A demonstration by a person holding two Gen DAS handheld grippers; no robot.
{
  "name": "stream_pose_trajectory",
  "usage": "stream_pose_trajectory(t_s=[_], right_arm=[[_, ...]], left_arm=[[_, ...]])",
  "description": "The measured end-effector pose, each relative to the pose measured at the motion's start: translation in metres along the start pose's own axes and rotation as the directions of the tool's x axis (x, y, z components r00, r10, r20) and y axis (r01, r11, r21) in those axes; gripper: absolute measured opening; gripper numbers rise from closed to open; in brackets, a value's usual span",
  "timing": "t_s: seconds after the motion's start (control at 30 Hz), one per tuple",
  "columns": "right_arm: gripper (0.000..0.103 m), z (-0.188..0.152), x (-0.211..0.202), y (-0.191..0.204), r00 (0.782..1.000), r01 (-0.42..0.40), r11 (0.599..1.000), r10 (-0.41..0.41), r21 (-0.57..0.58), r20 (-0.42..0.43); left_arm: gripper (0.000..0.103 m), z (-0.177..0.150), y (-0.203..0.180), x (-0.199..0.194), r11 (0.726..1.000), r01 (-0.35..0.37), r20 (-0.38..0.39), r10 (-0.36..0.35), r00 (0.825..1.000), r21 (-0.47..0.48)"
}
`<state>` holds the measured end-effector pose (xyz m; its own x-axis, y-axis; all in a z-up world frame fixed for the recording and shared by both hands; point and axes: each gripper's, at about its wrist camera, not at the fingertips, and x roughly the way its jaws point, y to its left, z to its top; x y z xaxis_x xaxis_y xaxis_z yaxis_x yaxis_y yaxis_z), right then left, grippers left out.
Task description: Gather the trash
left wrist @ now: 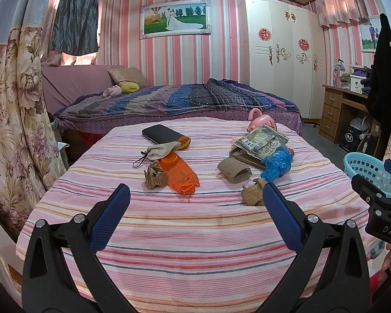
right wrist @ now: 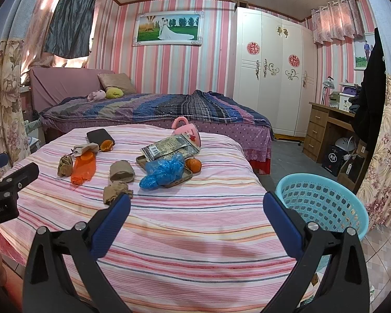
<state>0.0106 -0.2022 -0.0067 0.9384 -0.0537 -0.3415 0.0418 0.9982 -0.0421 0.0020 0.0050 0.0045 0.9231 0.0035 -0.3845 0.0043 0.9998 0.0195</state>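
Litter lies on a pink striped bedspread (left wrist: 195,224): an orange plastic wrapper (left wrist: 181,174), a crumpled blue plastic bag (left wrist: 277,163), a silver snack packet (left wrist: 260,140), a cardboard tube (left wrist: 233,170) and crumpled brown scraps (left wrist: 254,193). A light blue mesh basket (right wrist: 323,203) stands on the floor right of the bed. My left gripper (left wrist: 196,195) is open and empty above the near bedspread. My right gripper (right wrist: 196,206) is open and empty, with the basket just right of its right finger. The blue bag (right wrist: 164,170) and orange wrapper (right wrist: 83,169) show ahead of it.
A black case (left wrist: 161,133), a drawstring pouch (left wrist: 161,150), a pink cup (right wrist: 187,130), an orange (right wrist: 194,164) and a brown tray (right wrist: 179,177) also lie on the bed. A second bed (right wrist: 153,109) stands behind; a wardrobe (right wrist: 271,78) and desk (right wrist: 323,127) are at right.
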Motion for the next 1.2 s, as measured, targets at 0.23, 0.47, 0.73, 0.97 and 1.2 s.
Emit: stream_pose_trajectory(t_s=[0.23,0.47,0.73,0.97,1.2], right_arm=[[0.099,0.0,0.0,-0.001,1.0,-0.001,1.0,0.001,0.001,-0.002],[0.099,0.0,-0.001,-0.005,1.0,0.002,1.0,-0.002,0.001,-0.002],[0.099,-0.001,-0.001,-0.007,1.0,0.004,1.0,-0.004,0.002,-0.003],[0.099,-0.003,-0.002,-0.011,1.0,0.004,1.0,-0.004,0.007,-0.004],[0.099,0.004,-0.002,-0.014,1.0,0.006,1.0,-0.006,0.022,0.002]], left_arm=[[0.098,0.0,-0.001,0.0,1.0,0.001,0.0,-0.001,1.0,0.002],[0.098,0.0,0.001,-0.001,1.0,0.0,-0.001,0.0,1.0,-0.002],[0.098,0.0,0.0,-0.002,1.0,-0.001,0.001,0.001,1.0,0.002],[0.098,0.0,-0.001,-0.001,1.0,0.0,0.0,0.0,1.0,0.001],[0.098,0.003,0.005,0.003,1.0,-0.003,-0.014,0.002,1.0,-0.011]])
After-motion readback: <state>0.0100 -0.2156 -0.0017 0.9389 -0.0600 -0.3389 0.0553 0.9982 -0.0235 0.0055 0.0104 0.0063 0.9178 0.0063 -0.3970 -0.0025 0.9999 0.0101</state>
